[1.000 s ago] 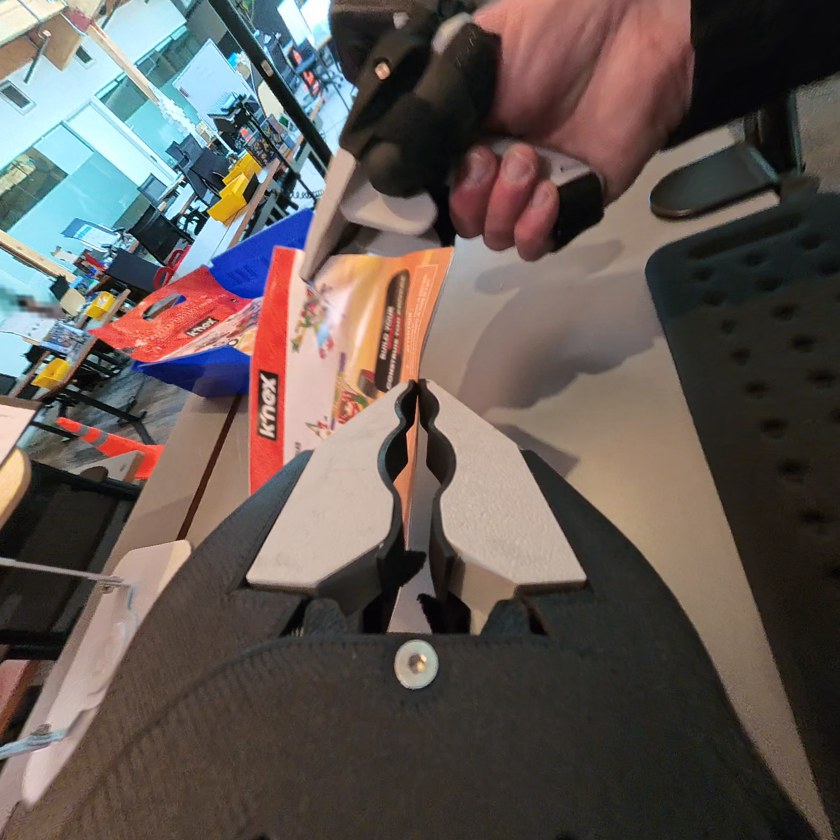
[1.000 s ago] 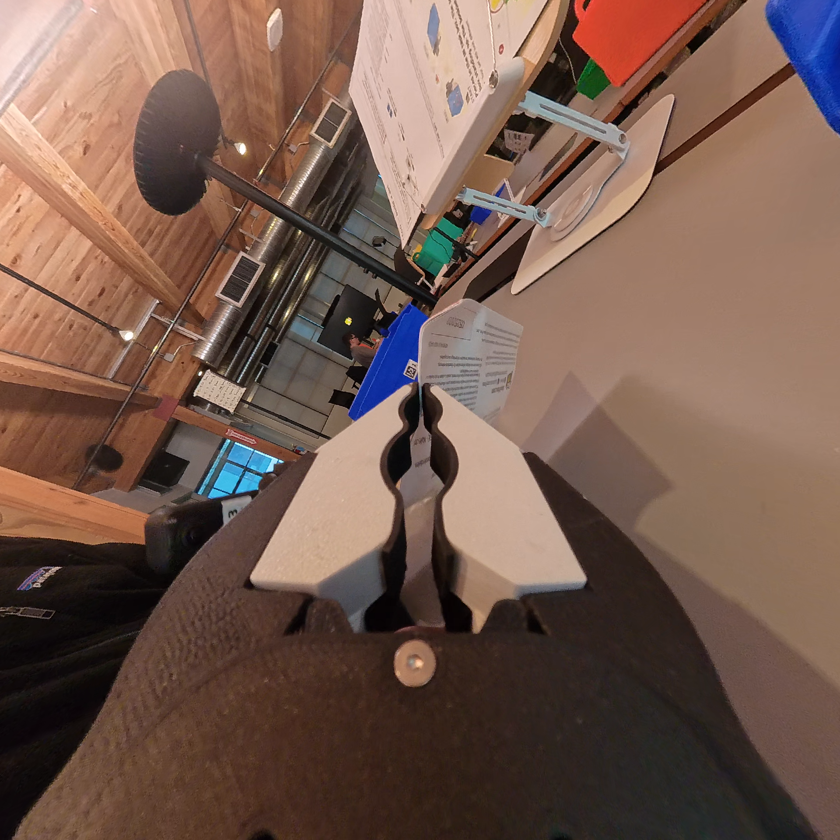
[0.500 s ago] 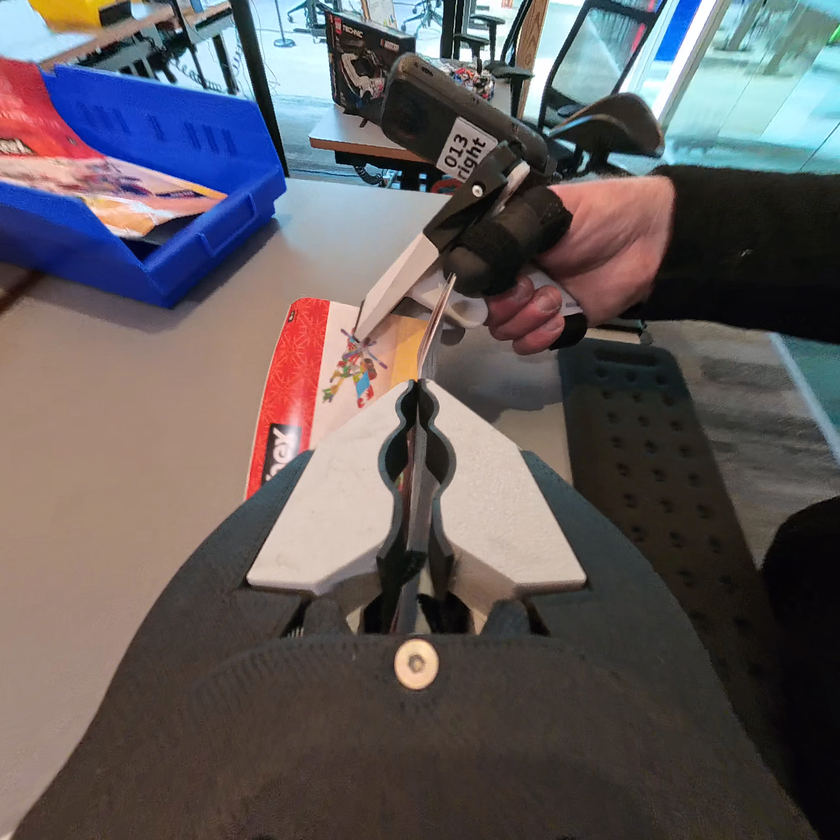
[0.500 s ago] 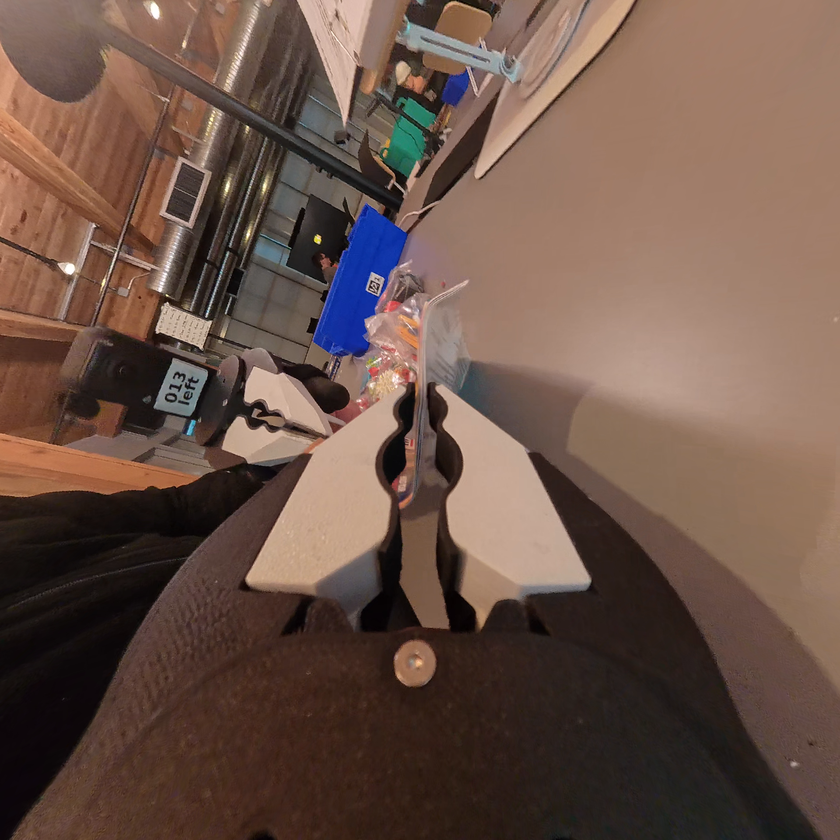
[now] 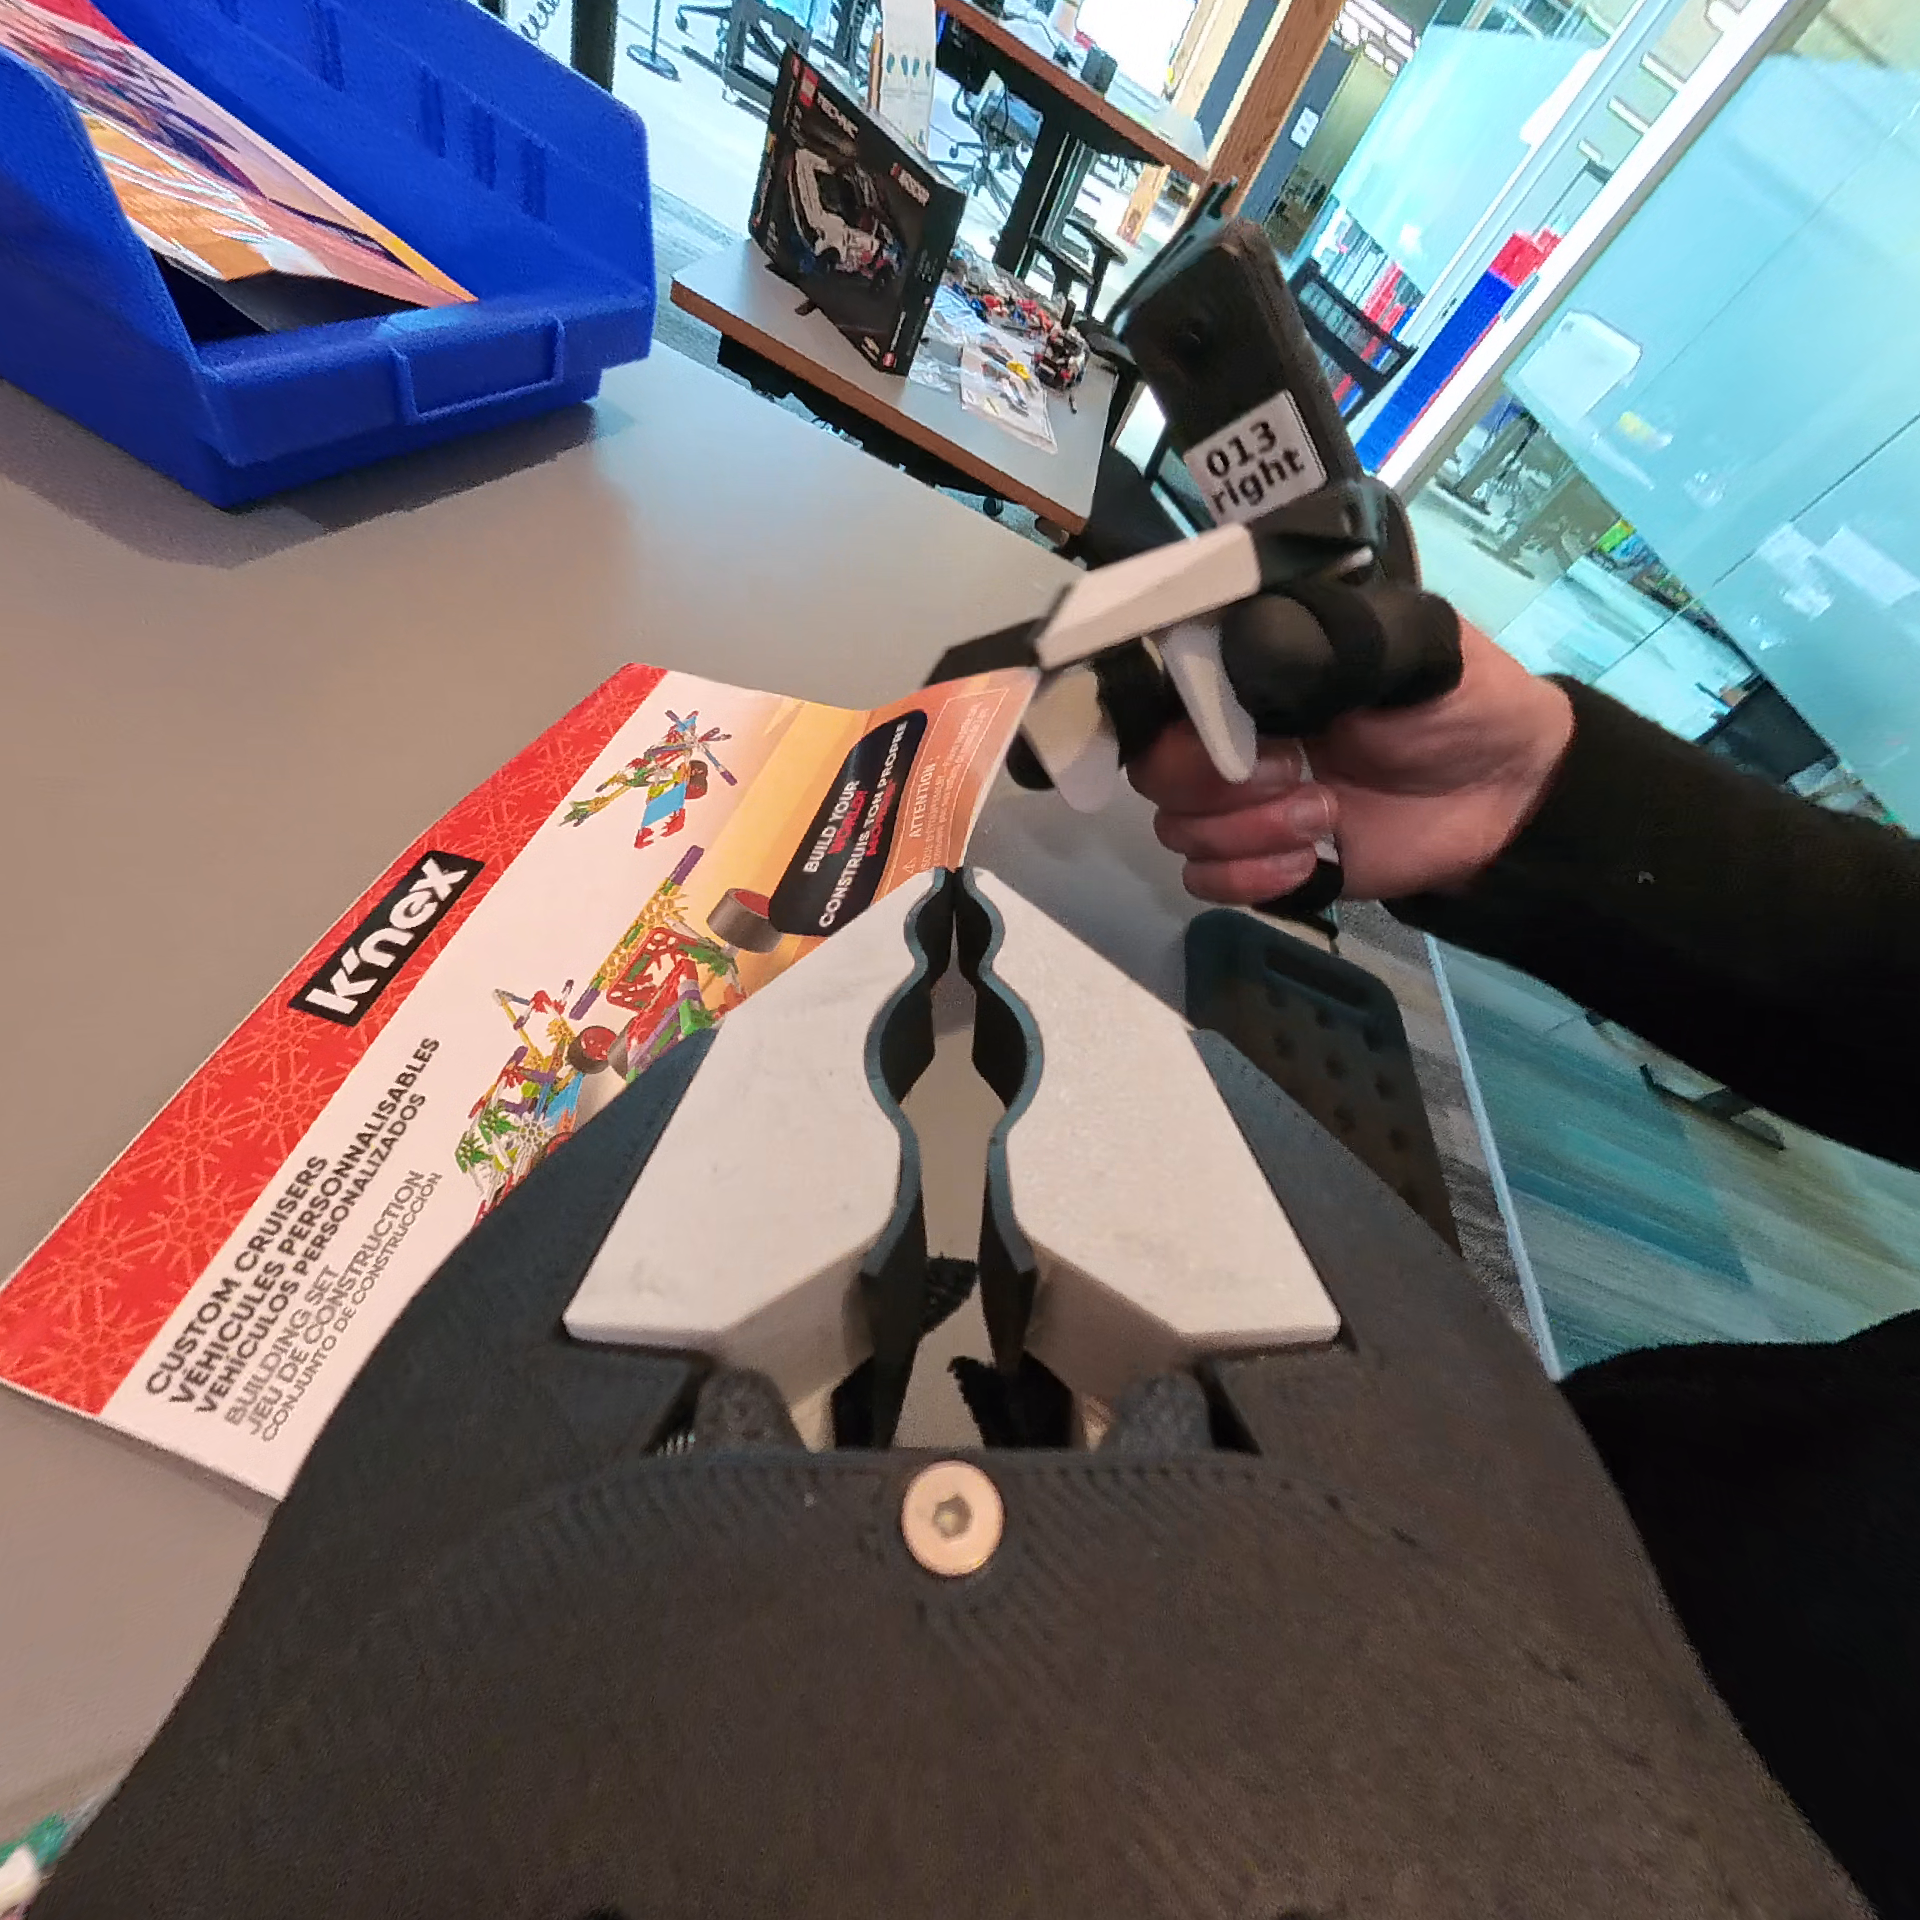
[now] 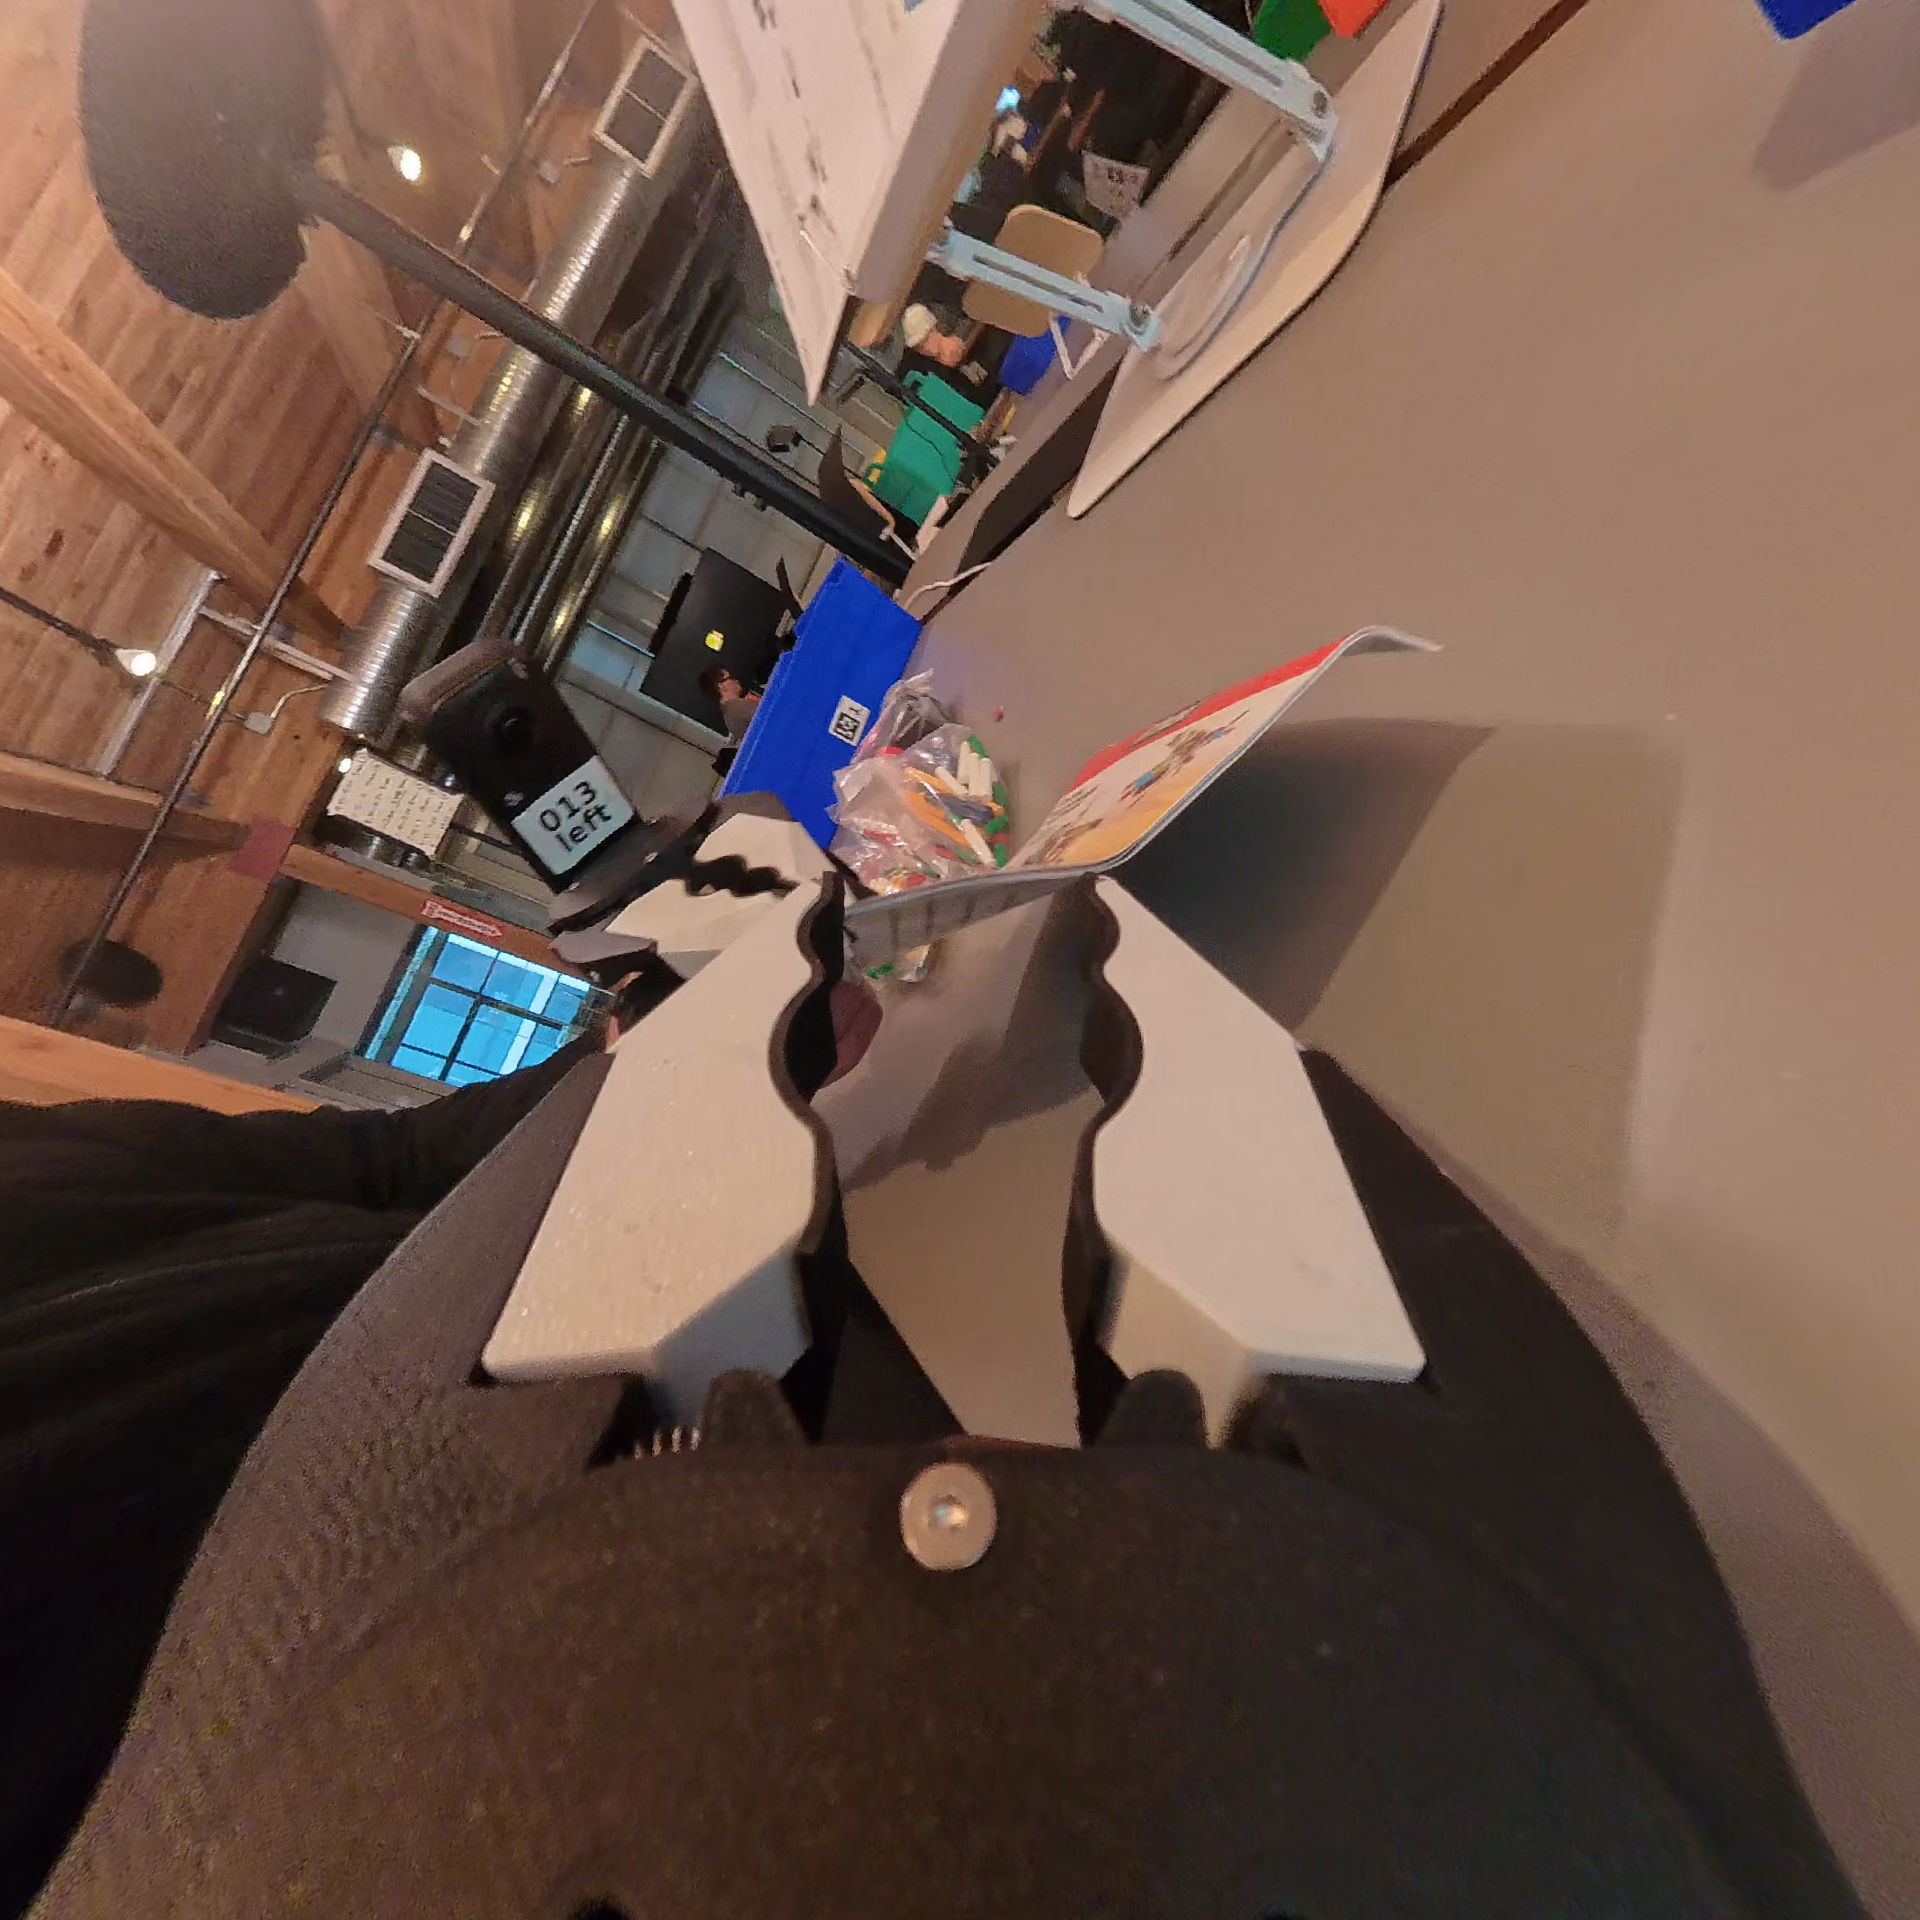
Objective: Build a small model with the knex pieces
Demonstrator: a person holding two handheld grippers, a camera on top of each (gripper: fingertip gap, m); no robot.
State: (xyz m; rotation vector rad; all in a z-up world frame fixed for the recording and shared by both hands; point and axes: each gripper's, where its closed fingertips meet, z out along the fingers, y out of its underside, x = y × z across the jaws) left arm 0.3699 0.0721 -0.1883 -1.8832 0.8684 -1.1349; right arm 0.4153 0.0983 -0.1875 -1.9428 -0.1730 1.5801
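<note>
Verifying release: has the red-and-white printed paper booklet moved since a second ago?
Yes. The booklet stood on edge above the grey table; now it lies nearly flat on it, far corner lifted at the open right tongs.

I work in a big open workshop or maker lab. I see a ceiling of wooden planks (image 6: 94, 436) with silver metal air ducts (image 6: 540, 343), long grey work tables (image 5: 312, 582), blue plastic storage bins (image 5: 343, 260) and glass partition walls (image 5: 1714, 343).
</note>
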